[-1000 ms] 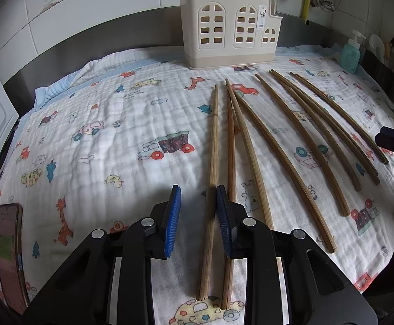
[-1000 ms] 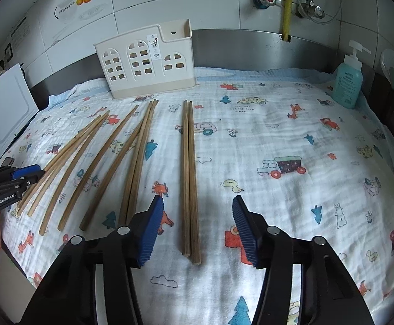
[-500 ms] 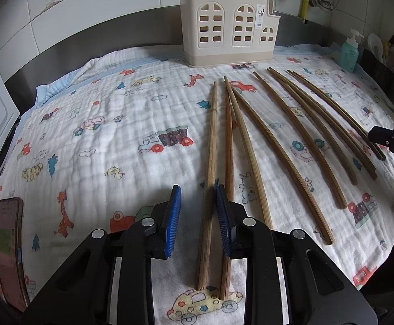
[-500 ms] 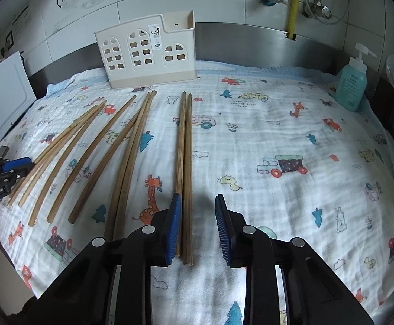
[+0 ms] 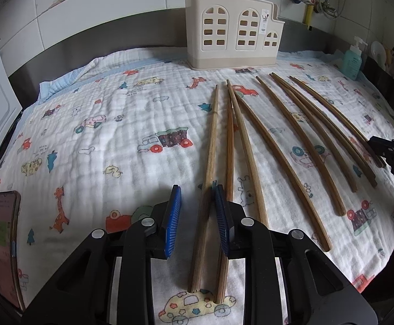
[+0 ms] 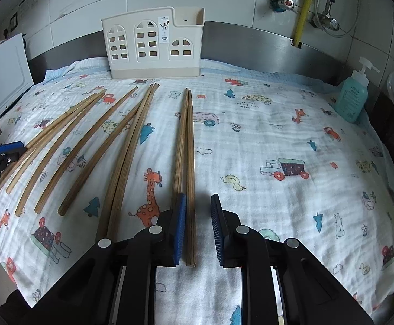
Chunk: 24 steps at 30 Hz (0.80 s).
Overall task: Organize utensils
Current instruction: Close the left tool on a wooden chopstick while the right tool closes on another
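Note:
Several long wooden chopsticks [image 5: 283, 146] lie in a fan on a cartoon-print cloth [image 5: 102, 135]. A cream utensil holder [image 5: 231, 31] stands at the back; it also shows in the right wrist view [image 6: 153, 43]. My left gripper [image 5: 197, 216] is open, low over the cloth, with the leftmost chopstick [image 5: 207, 178] between its blue pads. My right gripper [image 6: 198, 227] is open, astride the rightmost chopstick [image 6: 190, 168], whose twin lies under the left pad.
A phone [image 5: 4, 243] lies at the cloth's left edge. A teal soap bottle [image 6: 352, 97] stands at the back right. A white board [image 6: 2, 78] leans at the left. Taps and a yellow hose [image 6: 302, 8] hang on the tiled wall.
The right gripper narrowed from wide open and moved forward over the rightmost pair. The left gripper crept forward, bringing the leftmost chopstick between its pads.

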{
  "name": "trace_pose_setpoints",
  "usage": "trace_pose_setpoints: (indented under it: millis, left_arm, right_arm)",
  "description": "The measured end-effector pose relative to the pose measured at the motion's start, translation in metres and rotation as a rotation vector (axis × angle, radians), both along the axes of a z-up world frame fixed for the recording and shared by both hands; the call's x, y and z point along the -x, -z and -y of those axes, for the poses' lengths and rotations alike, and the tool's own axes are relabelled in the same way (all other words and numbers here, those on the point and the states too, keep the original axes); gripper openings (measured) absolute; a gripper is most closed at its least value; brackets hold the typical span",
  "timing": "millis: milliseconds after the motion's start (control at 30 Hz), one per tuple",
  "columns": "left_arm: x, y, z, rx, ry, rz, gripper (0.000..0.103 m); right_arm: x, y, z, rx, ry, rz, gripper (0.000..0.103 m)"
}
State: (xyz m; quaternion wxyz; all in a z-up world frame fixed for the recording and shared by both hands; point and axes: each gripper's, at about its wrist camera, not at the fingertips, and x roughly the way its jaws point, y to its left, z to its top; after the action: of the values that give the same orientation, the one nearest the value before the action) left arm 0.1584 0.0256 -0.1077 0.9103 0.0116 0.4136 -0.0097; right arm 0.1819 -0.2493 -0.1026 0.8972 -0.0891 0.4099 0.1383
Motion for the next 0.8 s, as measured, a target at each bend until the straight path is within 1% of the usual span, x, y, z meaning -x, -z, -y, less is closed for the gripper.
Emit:
trace_pose_setpoints:
  millis: [33,133,333,467,600,667,800]
  left_arm:
    - [0.0003,0.0002,0.0004,-0.001,-0.003,0.005,0.025]
    - [0.0003,0.0006,-0.0023,0.029,-0.020,0.013,0.025]
    - [-0.0006,0.0005,0.0010,0.013,-0.016,0.007,0.025]
    - [0.0013,-0.0006,0.0003,0.035,-0.001,-0.006,0.024]
    - [0.0039,-0.0002,0.0040,0.000,0.031,-0.008,0.023]
    - [0.0025,-0.0010,0.0025,0.009,0.041,-0.014,0.020]
    - [-0.0022,-0.0011,0.0007,0.017,0.074,-0.022,0.020]
  right_arm:
    - [0.0019,0.0002,-0.0010,0.005,0.001,0.006,0.015]
    - [0.0067,0.0011,-0.0055,0.031,-0.004,0.028,0.011]
    - [0.0066,-0.0001,-0.0024,0.013,0.008,0.023,0.007]
    - [0.0079,-0.0001,-0.0008,0.006,0.010,0.018,0.007]
    - [0.0082,0.0001,-0.0010,0.001,0.012,0.019,0.007]
    - [0.0082,0.0001,-0.0011,0.002,0.011,0.019,0.007]
    - [0.0082,0.0004,-0.0010,0.001,0.013,0.019,0.007]
